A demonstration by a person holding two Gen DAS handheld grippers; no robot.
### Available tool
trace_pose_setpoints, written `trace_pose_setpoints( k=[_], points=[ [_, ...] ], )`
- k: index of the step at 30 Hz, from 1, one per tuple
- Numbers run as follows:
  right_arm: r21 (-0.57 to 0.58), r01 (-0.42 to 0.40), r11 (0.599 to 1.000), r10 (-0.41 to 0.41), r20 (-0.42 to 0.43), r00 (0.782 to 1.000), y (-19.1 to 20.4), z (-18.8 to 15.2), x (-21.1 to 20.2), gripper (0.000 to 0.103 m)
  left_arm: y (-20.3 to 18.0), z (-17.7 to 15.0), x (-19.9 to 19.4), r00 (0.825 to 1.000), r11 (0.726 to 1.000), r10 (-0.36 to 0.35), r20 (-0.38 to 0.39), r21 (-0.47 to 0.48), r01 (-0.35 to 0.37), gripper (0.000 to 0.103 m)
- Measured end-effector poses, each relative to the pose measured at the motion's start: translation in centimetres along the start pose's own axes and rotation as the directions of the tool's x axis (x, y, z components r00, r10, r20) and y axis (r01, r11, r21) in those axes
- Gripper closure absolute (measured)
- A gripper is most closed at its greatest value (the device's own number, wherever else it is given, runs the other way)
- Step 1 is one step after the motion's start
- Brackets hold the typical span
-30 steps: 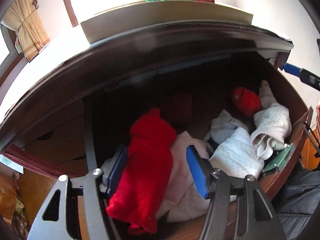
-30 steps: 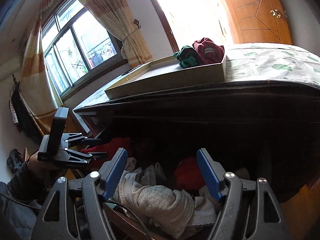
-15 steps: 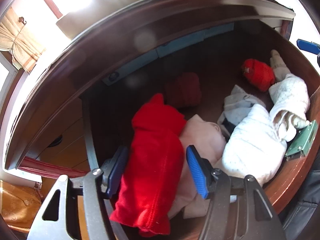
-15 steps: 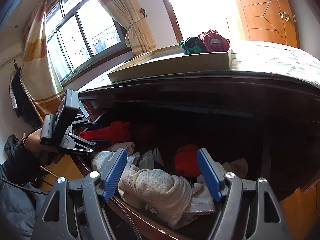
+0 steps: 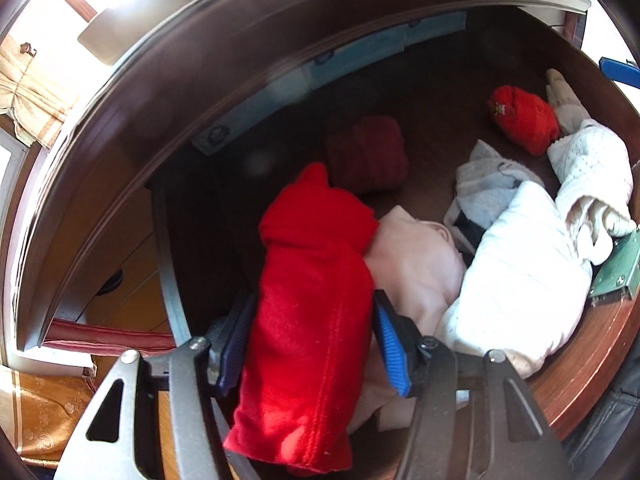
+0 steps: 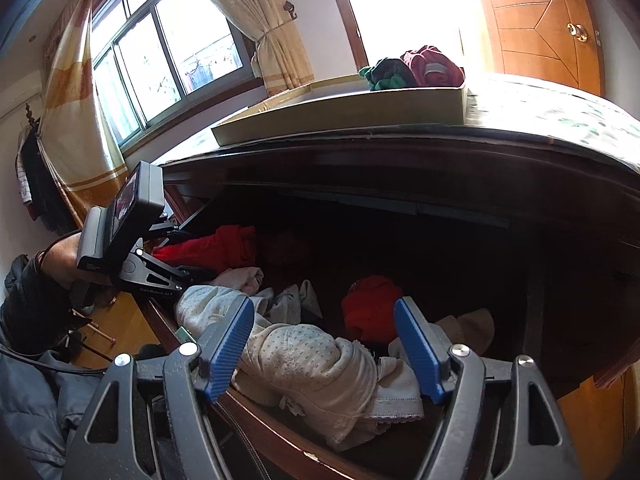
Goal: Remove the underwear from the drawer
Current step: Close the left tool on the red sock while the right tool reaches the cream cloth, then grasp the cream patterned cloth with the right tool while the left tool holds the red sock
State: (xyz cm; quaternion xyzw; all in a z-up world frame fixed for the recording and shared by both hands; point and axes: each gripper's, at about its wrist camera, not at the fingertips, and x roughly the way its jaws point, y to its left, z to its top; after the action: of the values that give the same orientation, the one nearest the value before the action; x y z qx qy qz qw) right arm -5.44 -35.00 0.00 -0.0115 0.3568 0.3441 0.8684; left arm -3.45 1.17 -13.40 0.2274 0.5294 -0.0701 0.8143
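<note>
The dark wooden drawer [image 5: 592, 344] stands open with several garments in it. A rolled bright red underwear [image 5: 312, 304] lies at its left end, between the blue pads of my left gripper [image 5: 312, 340]. The jaws are closing, and both pads touch the cloth's sides. From the right wrist view the left gripper [image 6: 188, 270] reaches down onto that red underwear [image 6: 212, 246]. My right gripper [image 6: 324, 348] hangs open above a cream dotted garment [image 6: 316, 364] at the drawer's front edge, touching nothing.
Also in the drawer are a pale pink piece [image 5: 416, 256], a white quilted one [image 5: 520, 276], a dark red roll [image 5: 368, 152] and a small red roll [image 5: 524, 118]. A shallow tray [image 6: 340, 112] with green and maroon clothes sits on the cabinet top.
My left gripper has tipped further down into the drawer and its pads have drawn in against the red underwear. The right gripper has barely moved.
</note>
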Motion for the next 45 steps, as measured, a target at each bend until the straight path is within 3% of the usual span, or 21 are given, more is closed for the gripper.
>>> trace_pose_setpoints(
  k=[6, 11, 17, 23, 37, 45],
  points=[
    [-0.072, -0.03, 0.997, 0.021, -0.118, 0.993, 0.0, 0.7, 1.1, 0.029, 0.0, -0.7, -0.9, 0.999, 1.0, -0.007, 0.036, -0.018, 0.008, 0.059],
    [-0.126, -0.077, 0.989, 0.041, -0.262, 0.964, -0.5, 0.8, 2.9, 0.029, 0.6, -0.8, -2.2, 0.994, 0.997, -0.05, 0.098, -0.059, 0.055, 0.061],
    [-0.148, -0.133, 0.98, 0.083, -0.304, 0.949, -0.4, 1.7, 3.3, 0.029, 0.2, -0.3, -4.5, 0.978, 0.991, -0.079, 0.191, -0.087, 0.097, 0.061],
    [-0.204, -0.188, 0.961, 0.095, -0.397, 0.913, 1.1, 2.1, 5.1, 0.03, -0.2, 0.1, -5.2, 0.961, 0.983, -0.122, 0.249, -0.107, 0.152, 0.061],
    [-0.166, -0.259, 0.952, 0.128, -0.551, 0.824, 1.5, 1.1, 9.8, 0.034, -0.8, 2.2, -6.1, 0.935, 0.963, -0.202, 0.293, -0.112, 0.243, 0.061],
    [-0.16, -0.265, 0.951, 0.126, -0.582, 0.804, 1.9, 1.1, 10.6, 0.044, -1.3, 2.7, -5.3, 0.928, 0.953, -0.23, 0.295, -0.128, 0.276, 0.061]
  ],
)
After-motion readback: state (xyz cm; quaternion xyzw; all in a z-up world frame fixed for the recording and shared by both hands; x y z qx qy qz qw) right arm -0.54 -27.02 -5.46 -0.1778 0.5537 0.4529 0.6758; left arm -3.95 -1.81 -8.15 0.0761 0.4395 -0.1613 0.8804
